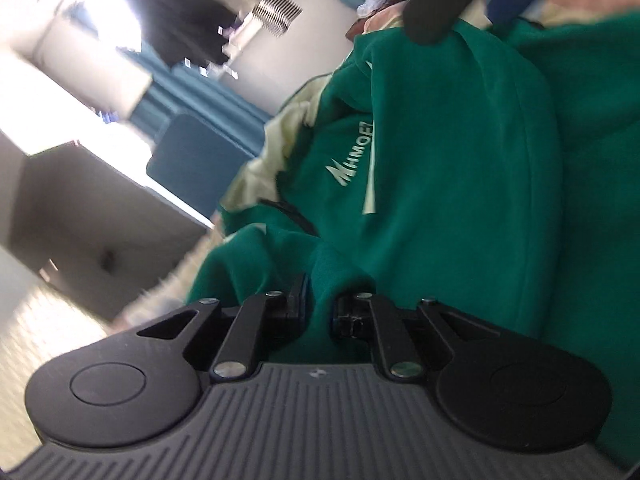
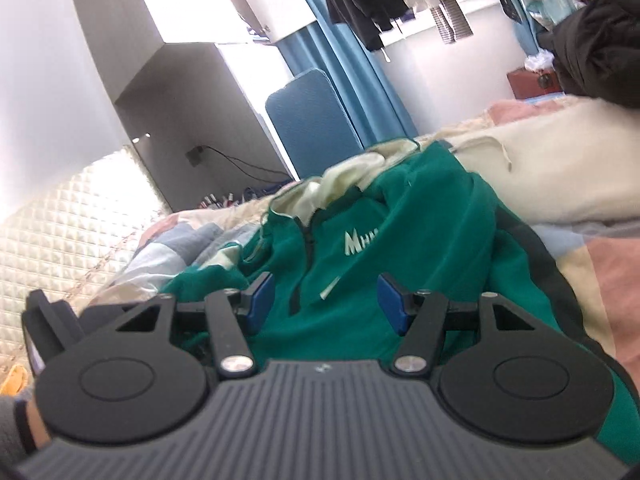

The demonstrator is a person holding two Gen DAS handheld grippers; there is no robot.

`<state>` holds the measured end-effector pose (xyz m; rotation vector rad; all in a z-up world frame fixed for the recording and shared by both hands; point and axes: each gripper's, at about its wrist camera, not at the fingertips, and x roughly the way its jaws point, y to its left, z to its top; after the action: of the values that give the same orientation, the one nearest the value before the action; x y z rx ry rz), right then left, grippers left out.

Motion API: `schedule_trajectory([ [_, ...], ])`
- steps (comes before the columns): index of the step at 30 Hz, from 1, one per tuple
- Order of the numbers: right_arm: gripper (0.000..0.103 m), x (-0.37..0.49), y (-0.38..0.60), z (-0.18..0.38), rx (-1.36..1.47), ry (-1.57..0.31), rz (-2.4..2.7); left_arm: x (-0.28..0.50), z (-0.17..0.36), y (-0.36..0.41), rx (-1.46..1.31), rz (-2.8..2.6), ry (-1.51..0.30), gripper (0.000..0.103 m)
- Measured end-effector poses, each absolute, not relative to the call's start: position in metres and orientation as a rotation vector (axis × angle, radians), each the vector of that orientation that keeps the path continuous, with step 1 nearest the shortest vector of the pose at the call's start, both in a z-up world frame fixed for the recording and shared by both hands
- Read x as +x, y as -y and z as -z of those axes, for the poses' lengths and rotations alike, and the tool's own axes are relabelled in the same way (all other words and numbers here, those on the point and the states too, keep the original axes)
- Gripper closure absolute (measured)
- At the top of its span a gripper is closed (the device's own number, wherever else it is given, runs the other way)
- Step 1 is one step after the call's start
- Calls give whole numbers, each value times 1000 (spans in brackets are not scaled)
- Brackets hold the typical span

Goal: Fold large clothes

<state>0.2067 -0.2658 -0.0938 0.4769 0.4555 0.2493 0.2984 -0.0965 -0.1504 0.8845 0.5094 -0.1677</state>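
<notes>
A green fleece jacket (image 2: 420,232) with a cream-lined collar and white chest lettering lies rumpled on a bed. In the left wrist view the same jacket (image 1: 452,184) fills the right half, tilted and blurred. My left gripper (image 1: 319,304) is shut on a fold of the green fabric, which bunches up between its black fingers. My right gripper (image 2: 326,300) hovers just above the jacket's chest, jaws wide apart, blue pads (image 2: 390,300) showing, nothing pinched between them. At the left edge of the right wrist view part of the other black gripper (image 2: 48,320) shows, held by a hand.
The bed has a pastel patchwork cover (image 2: 600,264) and a cream blanket (image 2: 560,168). A dark heap of clothes (image 2: 600,52) lies at the far right. Blue curtains (image 2: 360,80), a blue panel (image 2: 308,116), hanging garments (image 2: 368,4) and a grey cabinet (image 2: 168,92) stand behind.
</notes>
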Motion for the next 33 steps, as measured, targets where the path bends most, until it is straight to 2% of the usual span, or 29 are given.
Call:
schedule_trajectory([
  [1, 43, 209, 266, 96, 478, -458, -247, 298, 151, 97, 839, 168, -525, 89],
  [4, 43, 212, 267, 100, 481, -467, -244, 300, 137, 91, 673, 148, -601, 74],
  [5, 43, 213, 267, 101, 485, -470, -243, 302, 131, 84, 599, 162, -647, 63],
  [6, 43, 214, 267, 102, 485, -473, -242, 303, 123, 77, 535, 192, -683, 42],
  [8, 43, 216, 266, 104, 484, -480, -242, 292, 109, 63, 395, 303, -704, 17],
  [16, 42, 201, 249, 94, 452, -491, -286, 245, 73, -1, 35, 378, -631, 16],
  [24, 43, 184, 185, 82, 273, -405, -493, 264, 70, -91, -328, 171, -653, 16],
  [27, 39, 181, 159, 82, 207, -362, -569, 274, 76, -115, -397, 118, -674, 16],
  [29, 28, 185, 147, 86, 171, -366, -572, 277, 83, -125, -428, 95, -686, 16],
  [33, 27, 197, 124, 101, 43, -405, -563, 299, 106, -129, -456, 71, -709, 16],
])
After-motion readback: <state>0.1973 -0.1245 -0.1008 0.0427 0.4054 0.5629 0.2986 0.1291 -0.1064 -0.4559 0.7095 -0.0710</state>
